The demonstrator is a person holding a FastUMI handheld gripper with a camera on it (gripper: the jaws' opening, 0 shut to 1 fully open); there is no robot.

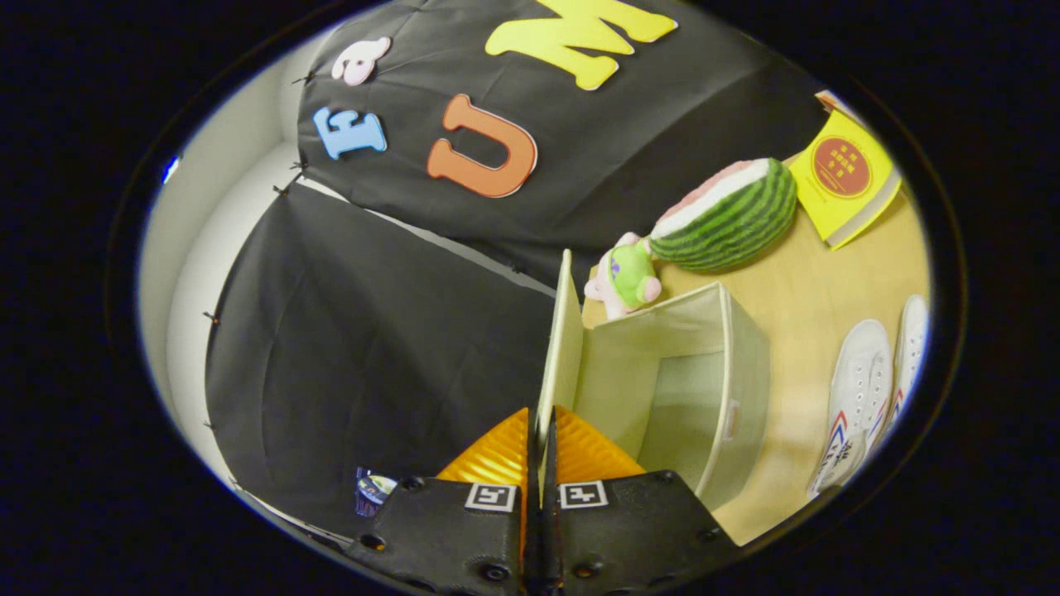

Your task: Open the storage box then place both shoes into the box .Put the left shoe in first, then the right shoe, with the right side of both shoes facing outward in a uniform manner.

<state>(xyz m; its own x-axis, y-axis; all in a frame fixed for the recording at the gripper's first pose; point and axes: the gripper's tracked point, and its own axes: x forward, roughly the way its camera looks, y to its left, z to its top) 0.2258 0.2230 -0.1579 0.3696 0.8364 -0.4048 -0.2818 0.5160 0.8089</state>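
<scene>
The cream fabric storage box [729, 389] stands open on the wooden table, its hollow inside showing. Its lid [563, 339] is swung up on edge. My gripper [542, 430] is shut on the lid's near edge, with both fingers pressed against the thin panel. Two white shoes [861, 389] with red and blue stripes lie side by side on the table to the right of the box, well apart from the fingers. The view is rolled, so the table slopes.
A plush watermelon slice [729, 215] and a small pink and green plush toy [627, 277] sit beyond the box. A yellow book [845, 178] lies farther right. The wooden table [820, 290] runs between box and shoes.
</scene>
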